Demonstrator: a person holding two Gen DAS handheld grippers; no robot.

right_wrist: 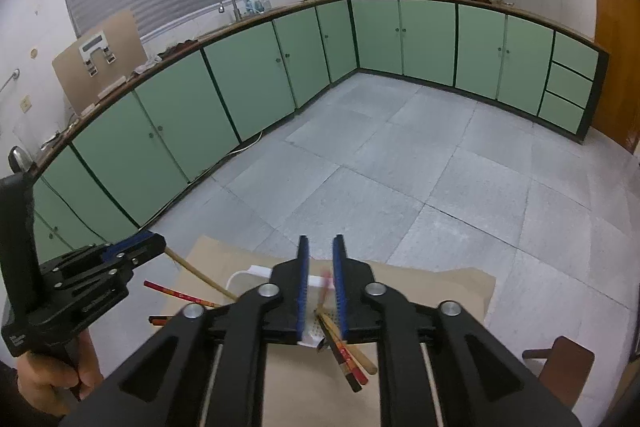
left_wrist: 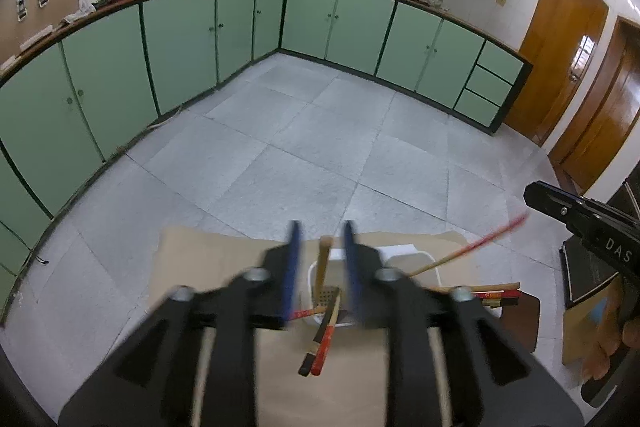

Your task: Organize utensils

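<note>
A white perforated utensil basket (left_wrist: 313, 283) sits on a cardboard-covered table (left_wrist: 192, 259); it also shows in the right wrist view (right_wrist: 236, 281). Several chopsticks (left_wrist: 322, 341) lean out of it, red, black and plain wood (right_wrist: 348, 359). My left gripper (left_wrist: 321, 239) is above the basket, its jaws open, with a wooden chopstick (left_wrist: 323, 263) standing between them, untouched. My right gripper (right_wrist: 320, 255) is also open over the basket. A red-tipped chopstick (left_wrist: 480, 243), blurred, slants up by the right gripper (left_wrist: 560, 207); it shows between the right jaws (right_wrist: 326, 287).
Green kitchen cabinets (left_wrist: 180, 39) run along the far walls, across a grey tiled floor (left_wrist: 320, 147). Wooden doors (left_wrist: 560, 59) are at right. A brown chair back (right_wrist: 568, 359) stands beside the table's right edge. The other hand and left gripper (right_wrist: 132, 251) are at left.
</note>
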